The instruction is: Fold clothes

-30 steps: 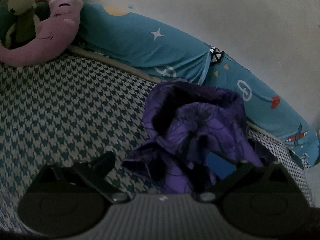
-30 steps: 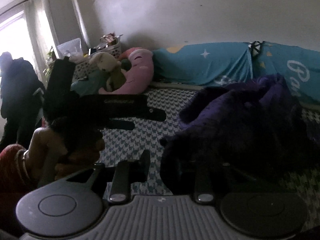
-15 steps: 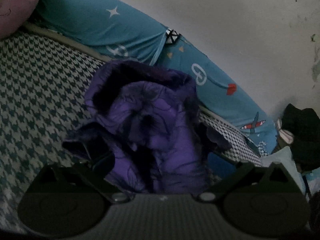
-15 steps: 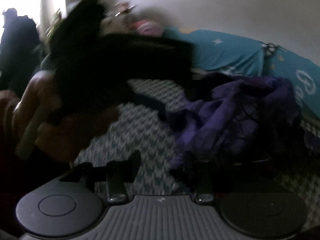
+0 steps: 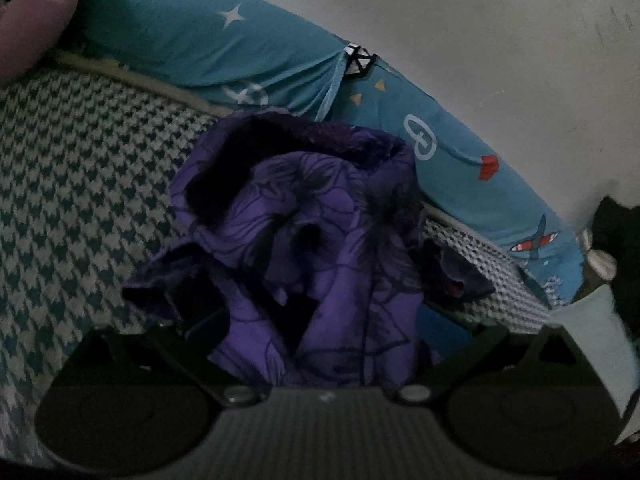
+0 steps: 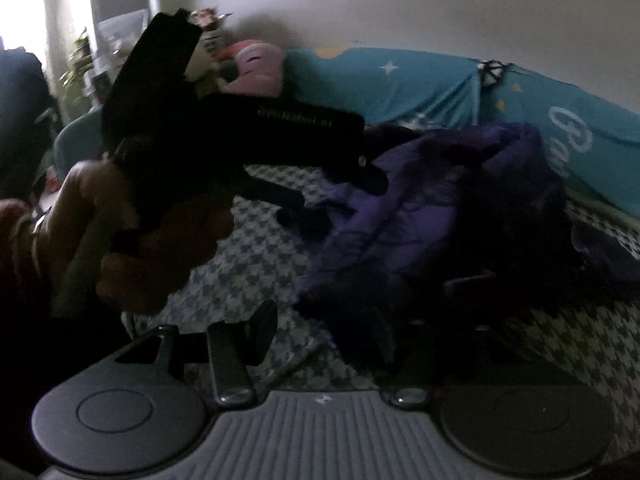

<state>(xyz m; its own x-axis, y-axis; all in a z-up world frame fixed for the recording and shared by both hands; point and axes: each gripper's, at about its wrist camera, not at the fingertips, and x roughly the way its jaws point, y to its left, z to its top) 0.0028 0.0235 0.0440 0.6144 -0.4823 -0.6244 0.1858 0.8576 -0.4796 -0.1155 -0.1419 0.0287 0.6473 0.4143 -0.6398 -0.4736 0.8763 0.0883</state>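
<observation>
Your left hand (image 6: 160, 236) wraps around the handle of the left tongs (image 6: 320, 196), fingers curled under the grip and the forearm coming in from the left edge of the right wrist view. Those tongs point to the right, their two dark fingers spread apart. Your right tongs (image 6: 324, 332) sit low in their own view with the jaws parted; the left finger (image 6: 262, 332) shows plainly, while the right one is lost in shadow.
</observation>
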